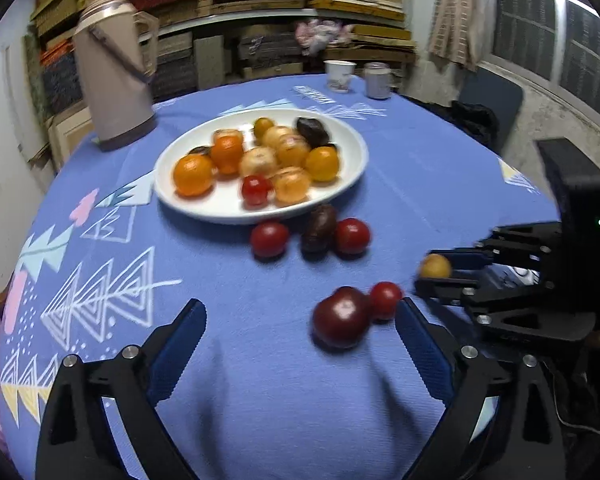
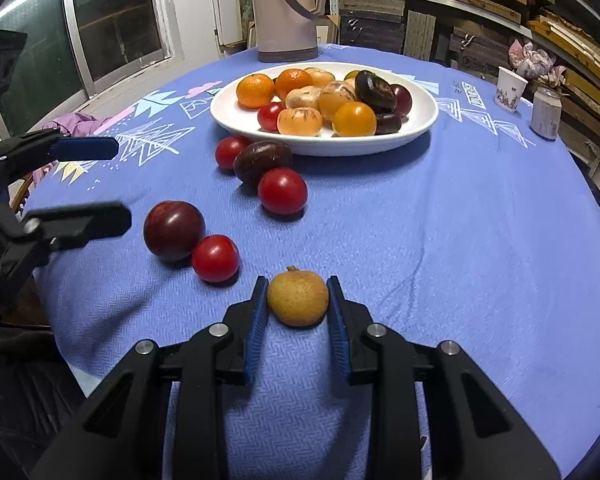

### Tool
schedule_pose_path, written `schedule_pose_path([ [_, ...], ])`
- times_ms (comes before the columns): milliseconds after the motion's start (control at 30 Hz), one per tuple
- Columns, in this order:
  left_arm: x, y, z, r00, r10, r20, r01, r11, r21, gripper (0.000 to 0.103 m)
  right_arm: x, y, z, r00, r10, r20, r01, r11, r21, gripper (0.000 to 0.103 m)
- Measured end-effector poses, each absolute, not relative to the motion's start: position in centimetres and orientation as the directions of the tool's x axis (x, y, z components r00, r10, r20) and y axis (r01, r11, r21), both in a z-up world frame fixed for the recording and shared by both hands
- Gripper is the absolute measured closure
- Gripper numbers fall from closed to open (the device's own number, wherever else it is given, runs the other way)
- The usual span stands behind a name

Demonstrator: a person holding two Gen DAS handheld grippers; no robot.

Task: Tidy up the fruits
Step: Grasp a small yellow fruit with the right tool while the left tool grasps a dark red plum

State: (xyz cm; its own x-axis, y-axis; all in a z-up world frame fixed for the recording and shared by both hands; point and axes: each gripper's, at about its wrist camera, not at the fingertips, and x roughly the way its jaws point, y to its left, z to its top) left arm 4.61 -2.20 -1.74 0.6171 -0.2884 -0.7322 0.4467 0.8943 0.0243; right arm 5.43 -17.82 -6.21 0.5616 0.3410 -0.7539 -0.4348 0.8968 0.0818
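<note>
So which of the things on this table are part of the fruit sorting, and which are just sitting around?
Part of the job:
- white plate of mixed fruit
- yellow-brown fruit in the right gripper
- dark plum, open left gripper near it
- loose red tomatoes, one at
- dark oval fruit

Just lying about:
- thermos
- paper cup
- small jar

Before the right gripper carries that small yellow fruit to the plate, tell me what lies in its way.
The right gripper is shut on the yellow fruit. Between it and the white plate, two red tomatoes and a dark fruit lie on the cloth. Lifting over them looks clear.
</note>
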Motion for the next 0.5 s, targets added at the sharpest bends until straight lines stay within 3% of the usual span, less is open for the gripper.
schedule_pose_path([
  [200,5.9,-3.2,-4.0,0.551,-0.29,-0.783,0.463,0.886,-0.002,0.008,5.3,-17.9,-6.2,0.559,0.348,-0.752,-0.436,0.895,0.09,0.075],
  [400,6.9,-3.0,-5.6,0.502,-0.276,-0.82,0.459,0.888,-0.018,0.023,5.3,-18.1,-6.3,0.558,0.357,-0.749,-0.434,0.895,0.104,0.074],
  [500,7.3,-3.1,-6.1,0.495,-0.275,-0.824,0.458,0.889,-0.021,0.023,5.3,-18.1,-6.3,0.557,0.357,-0.75,-0.434,0.895,0.104,0.074],
])
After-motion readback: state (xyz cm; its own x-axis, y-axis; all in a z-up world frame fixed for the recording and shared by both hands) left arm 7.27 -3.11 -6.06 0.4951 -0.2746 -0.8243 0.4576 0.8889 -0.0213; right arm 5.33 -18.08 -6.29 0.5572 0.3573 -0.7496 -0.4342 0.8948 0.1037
